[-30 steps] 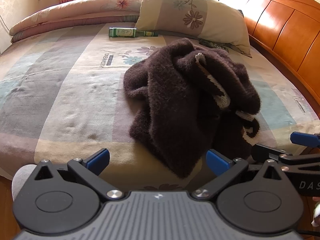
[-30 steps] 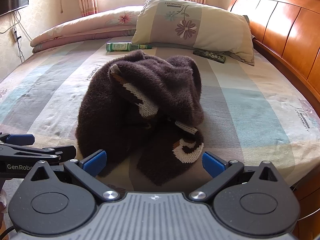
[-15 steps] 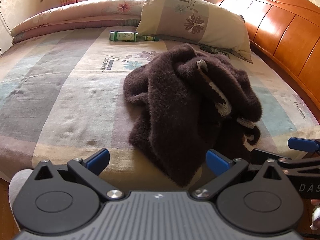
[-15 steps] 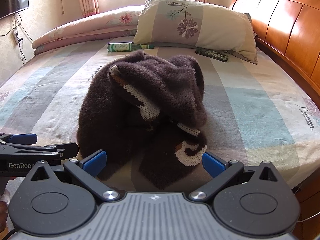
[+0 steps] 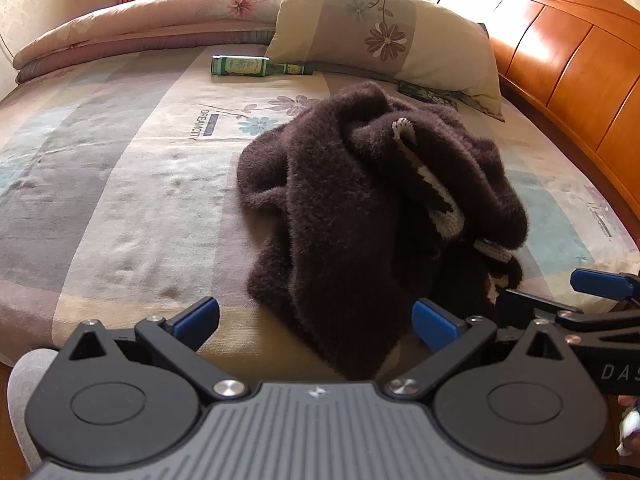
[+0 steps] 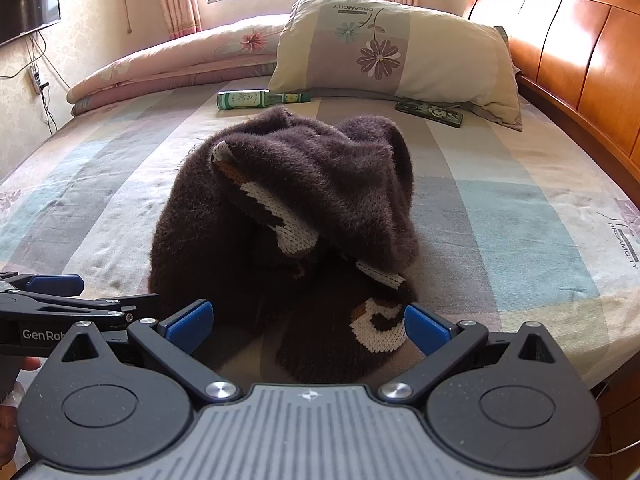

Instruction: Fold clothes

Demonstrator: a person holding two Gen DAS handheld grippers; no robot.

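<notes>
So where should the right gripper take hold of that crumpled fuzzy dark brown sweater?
Probably the near flap with the cream knit pattern on the fuzzy dark brown sweater, which lies flat at the bed's front edge. The open right gripper already frames it, so coming straight forward and low from the near side looks best; the heaped middle offers no clear edge.

Phone [image 5: 426,94] half hidden behind sweater [image 5: 360,208]; headboard [image 6: 580,60] cut off by edge.
</notes>
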